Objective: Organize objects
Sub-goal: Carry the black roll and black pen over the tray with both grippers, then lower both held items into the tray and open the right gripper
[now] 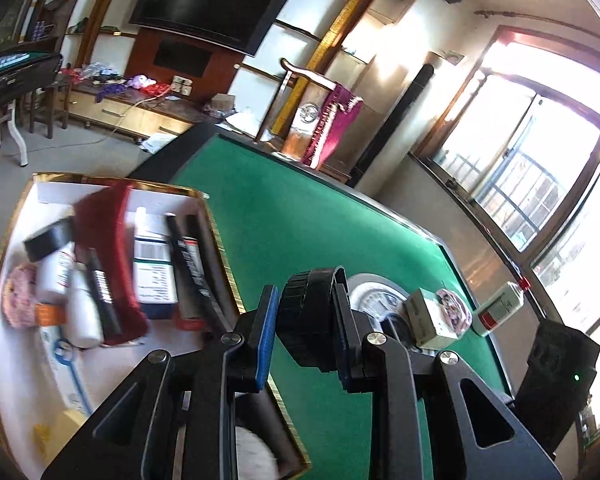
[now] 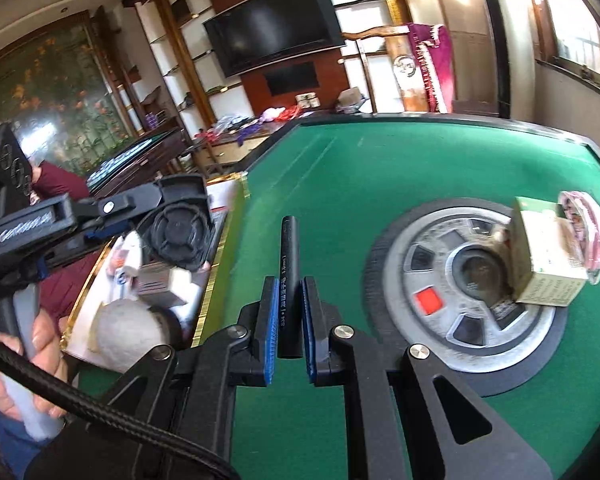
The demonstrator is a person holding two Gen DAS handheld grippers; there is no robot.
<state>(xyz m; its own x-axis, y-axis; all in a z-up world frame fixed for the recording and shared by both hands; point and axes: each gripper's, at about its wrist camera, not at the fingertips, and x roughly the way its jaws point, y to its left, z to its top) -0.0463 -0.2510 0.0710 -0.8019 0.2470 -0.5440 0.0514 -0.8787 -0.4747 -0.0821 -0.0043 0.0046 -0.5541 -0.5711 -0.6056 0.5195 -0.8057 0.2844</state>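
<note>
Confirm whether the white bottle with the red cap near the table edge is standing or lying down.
Lying down. The white bottle rests on its side on the green table, red cap pointing toward the window, beside the small carton.

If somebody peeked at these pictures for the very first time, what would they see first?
Probably the bright green table with the round grey hub in its middle, where a small carton sits. Up close, the right gripper pinches a thin black tube, and the left gripper holds a black ribbed cap. At the table's left edge a gold-rimmed white tray is packed with bottles and boxes.
</note>
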